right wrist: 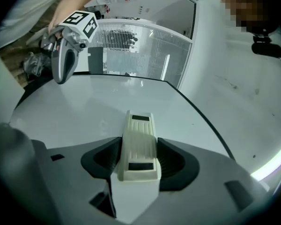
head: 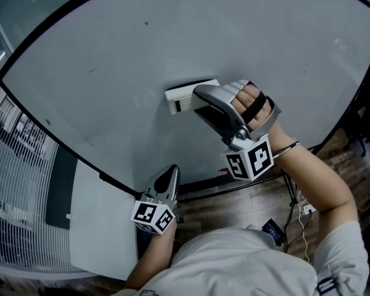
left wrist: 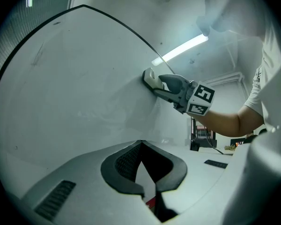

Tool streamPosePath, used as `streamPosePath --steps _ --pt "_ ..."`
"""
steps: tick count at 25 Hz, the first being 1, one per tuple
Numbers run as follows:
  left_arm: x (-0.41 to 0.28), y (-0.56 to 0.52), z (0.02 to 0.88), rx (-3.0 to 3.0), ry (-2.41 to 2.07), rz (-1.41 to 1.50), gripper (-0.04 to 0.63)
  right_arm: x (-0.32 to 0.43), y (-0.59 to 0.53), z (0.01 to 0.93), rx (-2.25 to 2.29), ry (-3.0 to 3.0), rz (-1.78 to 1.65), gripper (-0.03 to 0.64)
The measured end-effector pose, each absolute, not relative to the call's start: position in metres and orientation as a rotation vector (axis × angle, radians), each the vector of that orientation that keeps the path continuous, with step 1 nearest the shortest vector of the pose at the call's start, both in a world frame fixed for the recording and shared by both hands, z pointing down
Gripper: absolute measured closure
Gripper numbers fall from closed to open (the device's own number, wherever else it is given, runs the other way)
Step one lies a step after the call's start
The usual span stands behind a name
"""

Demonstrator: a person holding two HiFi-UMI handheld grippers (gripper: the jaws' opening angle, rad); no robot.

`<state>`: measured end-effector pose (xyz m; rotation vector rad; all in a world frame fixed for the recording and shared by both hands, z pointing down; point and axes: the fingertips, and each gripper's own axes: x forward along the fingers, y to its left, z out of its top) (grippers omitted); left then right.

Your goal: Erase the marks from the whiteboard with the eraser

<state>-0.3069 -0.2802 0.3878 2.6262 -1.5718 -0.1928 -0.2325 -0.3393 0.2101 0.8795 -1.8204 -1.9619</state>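
**Head view:** the right claw (head: 200, 98) is holding the eraser (head: 180, 98) against the whiteboard (head: 111, 60) at frame centre. The left claw (head: 170, 172) is hovering at lower centre.
**Left gripper view:** its jaws are meeting at the tips, gripping nothing.
**Right gripper view:** the jaws are clamping the eraser's sides.

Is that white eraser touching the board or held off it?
Touching: the white plastic eraser, clamped in the right claw, lies flat against the pale whiteboard.

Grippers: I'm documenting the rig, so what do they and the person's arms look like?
Both the left gripper and right gripper are smooth grey shells with dark ribbed pads and a white cube of black square markers. A black strap crosses the right hand; the shirt has short pale sleeves.
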Motion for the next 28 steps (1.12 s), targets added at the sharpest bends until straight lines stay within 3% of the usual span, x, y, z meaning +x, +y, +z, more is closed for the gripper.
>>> streamPosePath --steps 16,28 --pt "-0.31 -0.281 0.416 2.62 -1.475 -0.096 0.589 -0.245 -0.334 0.418 0.537 -1.781 -1.768 0.374" --pt "-0.314 -0.268 0.43 2.607 -1.439 -0.106 0.589 -0.24 -0.336 0.482 0.467 -1.781 -1.59 0.374"
